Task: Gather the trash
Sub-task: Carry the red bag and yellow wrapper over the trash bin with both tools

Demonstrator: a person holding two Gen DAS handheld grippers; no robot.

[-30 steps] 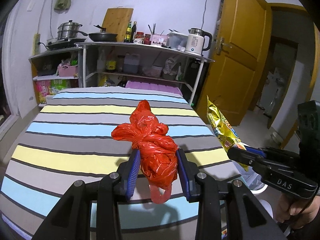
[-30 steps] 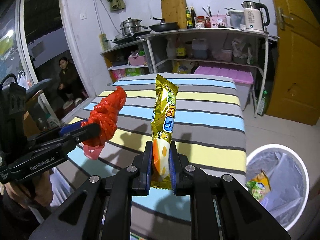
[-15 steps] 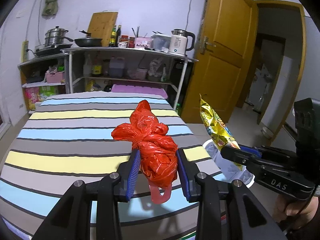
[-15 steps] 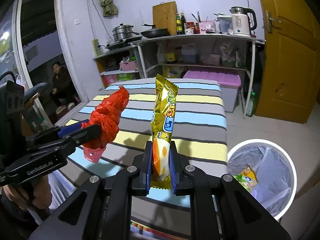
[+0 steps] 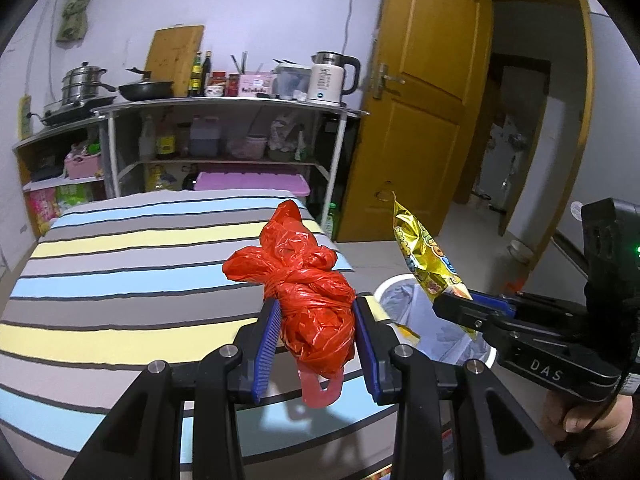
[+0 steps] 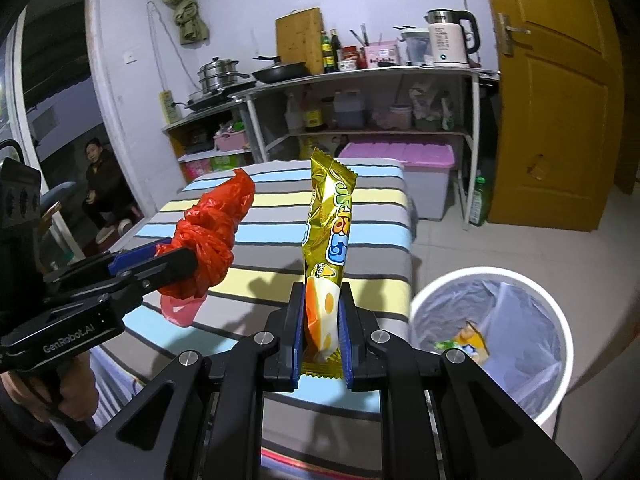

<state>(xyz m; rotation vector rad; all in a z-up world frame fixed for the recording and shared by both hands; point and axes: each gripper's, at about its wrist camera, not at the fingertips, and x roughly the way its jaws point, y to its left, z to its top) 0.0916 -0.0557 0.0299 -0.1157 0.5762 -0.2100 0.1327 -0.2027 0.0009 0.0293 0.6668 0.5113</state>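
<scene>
- Because both pieces of trash are meant for the bin, I hold each lifted clear of the striped bed [image 5: 120,280] rather than resting on it.
- My left gripper [image 5: 316,344] pinches the knotted red plastic bag [image 5: 310,292] around its bulky middle, so the loose handle loop dangles below.
- My right gripper [image 6: 322,336] is pressed onto the gold snack wrapper [image 6: 330,232] near its bottom end, leaving it upright.
- The lined white trash bin [image 6: 556,320] stands on the floor just beside the bed, to my right, already holding some wrappers; I judge the wrapper is nearer to dropping in.

A small home, kitchen and bedroom in one. Upper centre: shelving [image 5: 224,106] with pots [image 5: 82,84], kettle [image 5: 330,78]; below, a striped bed [image 5: 120,280].
</scene>
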